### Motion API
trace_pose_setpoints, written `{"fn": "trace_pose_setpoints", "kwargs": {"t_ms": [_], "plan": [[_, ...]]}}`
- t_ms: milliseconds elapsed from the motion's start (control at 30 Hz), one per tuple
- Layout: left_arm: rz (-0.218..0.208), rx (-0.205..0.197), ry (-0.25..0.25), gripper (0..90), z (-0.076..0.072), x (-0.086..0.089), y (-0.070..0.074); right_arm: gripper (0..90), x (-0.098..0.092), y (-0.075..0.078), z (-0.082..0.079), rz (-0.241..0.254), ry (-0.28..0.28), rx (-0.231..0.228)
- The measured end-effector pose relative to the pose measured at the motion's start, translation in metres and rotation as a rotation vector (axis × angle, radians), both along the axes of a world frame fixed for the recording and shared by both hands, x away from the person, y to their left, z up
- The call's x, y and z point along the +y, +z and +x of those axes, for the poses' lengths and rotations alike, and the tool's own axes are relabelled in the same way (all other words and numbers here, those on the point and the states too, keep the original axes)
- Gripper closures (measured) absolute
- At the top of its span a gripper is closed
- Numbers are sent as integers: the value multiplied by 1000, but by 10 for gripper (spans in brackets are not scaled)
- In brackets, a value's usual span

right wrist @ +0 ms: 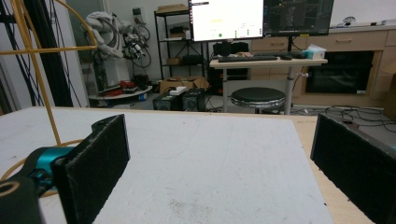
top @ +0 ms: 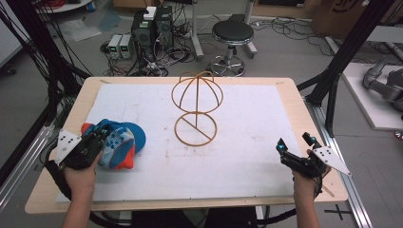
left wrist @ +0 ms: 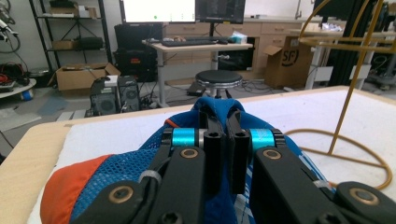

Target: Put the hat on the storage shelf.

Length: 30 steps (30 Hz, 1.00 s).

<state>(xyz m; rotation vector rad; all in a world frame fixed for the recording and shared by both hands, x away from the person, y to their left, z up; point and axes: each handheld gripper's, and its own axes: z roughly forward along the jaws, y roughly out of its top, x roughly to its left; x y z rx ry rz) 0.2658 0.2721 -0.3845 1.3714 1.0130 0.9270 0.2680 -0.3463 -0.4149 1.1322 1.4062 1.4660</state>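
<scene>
Our left hand-held gripper (top: 97, 142) is clamped on the blue-and-orange mesh fabric cap (top: 121, 142) at the left side of the white-padded bench (top: 247, 156). We judge it light, soft and floppy, best pinched at a fold or the brim. Our right hand-held gripper (top: 297, 145) stands apart, holding nothing. The yellow wire stand (top: 196, 111) waits mid-bench; the cap's shape stays bunched and unclear.

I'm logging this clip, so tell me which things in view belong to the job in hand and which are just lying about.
In the job:
- blue and orange cap, pinched in the left tool
- yellow wire stand, likely where it goes

Lying about:
- right tool, open, idle
- black stool
- computer towers on the floor
</scene>
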Motion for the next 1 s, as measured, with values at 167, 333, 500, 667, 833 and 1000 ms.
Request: {"fn": "trace_pose_setpoints", "kwargs": {"t_ms": [167, 333, 500, 667, 833, 1000], "plan": [[-20, -21, 3, 880, -3, -2, 9, 42, 0, 0, 0, 1, -2, 0], [-31, -27, 13, 881, -4, -4, 16, 43, 0, 0, 0, -2, 1, 1], [-38, -40, 18, 881, -3, -7, 23, 43, 0, 1, -1, -2, 2, -2], [-77, -94, 14, 881, -1, -11, 35, 42, 0, 1, -1, 3, -2, 2], [-109, -132, 13, 881, 0, -15, 43, 42, 0, 1, -2, 2, -2, 1], [-135, -159, 11, 881, 3, -21, 52, 42, -1, 1, -2, 3, 0, -1]]}}
